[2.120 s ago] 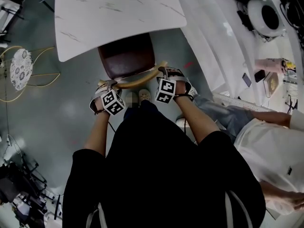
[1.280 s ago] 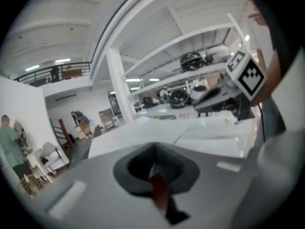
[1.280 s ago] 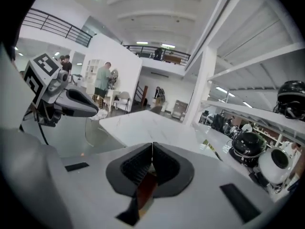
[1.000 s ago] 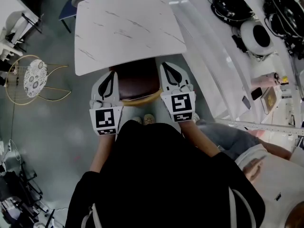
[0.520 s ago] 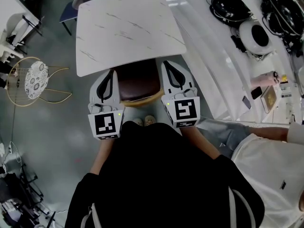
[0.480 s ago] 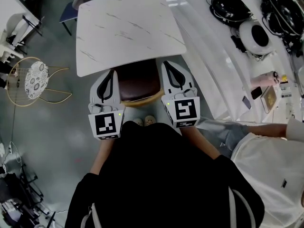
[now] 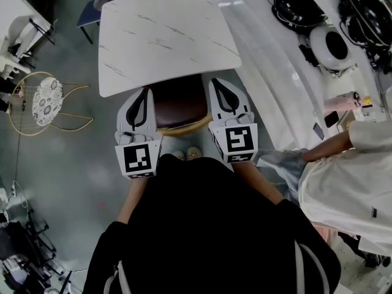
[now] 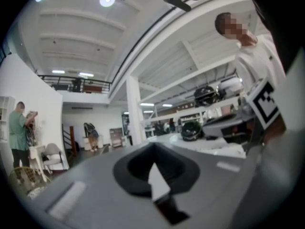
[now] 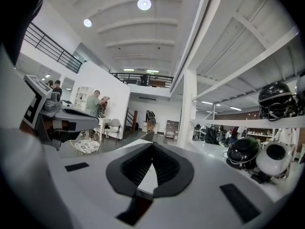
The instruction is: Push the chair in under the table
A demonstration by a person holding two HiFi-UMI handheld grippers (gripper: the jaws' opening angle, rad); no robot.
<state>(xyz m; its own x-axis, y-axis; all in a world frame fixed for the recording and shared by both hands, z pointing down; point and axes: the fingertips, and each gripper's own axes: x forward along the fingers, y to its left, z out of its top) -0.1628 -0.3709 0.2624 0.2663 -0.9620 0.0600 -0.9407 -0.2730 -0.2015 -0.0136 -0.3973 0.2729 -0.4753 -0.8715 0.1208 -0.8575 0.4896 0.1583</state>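
Brown upholstery marks the chair at the centre of the head view. The far part of its seat lies beneath the near edge of the white marble-patterned table. The curved wooden back rail stays outside the table edge, on the side nearer the person. The tips of the person's shoes show just below the rail.

The left gripper lies to the left of the seat in the frame, and the right gripper lies to its right. Both point toward the table, with the seat between them. The head view does not show whether either gripper touches the chair. The marker cubes sit at the near ends of the grippers, just above the person's dark sleeves.

In the left gripper view, the left gripper has its jaws closed together with nothing between them. In the right gripper view, the right gripper is likewise closed and empty. Both views look out level across a large hall.

A gold wire chair with a patterned round seat stands at the left of the frame, well apart from the table. A second person in white stands at the lower right. A dark helmet rests on a white counter at the right.
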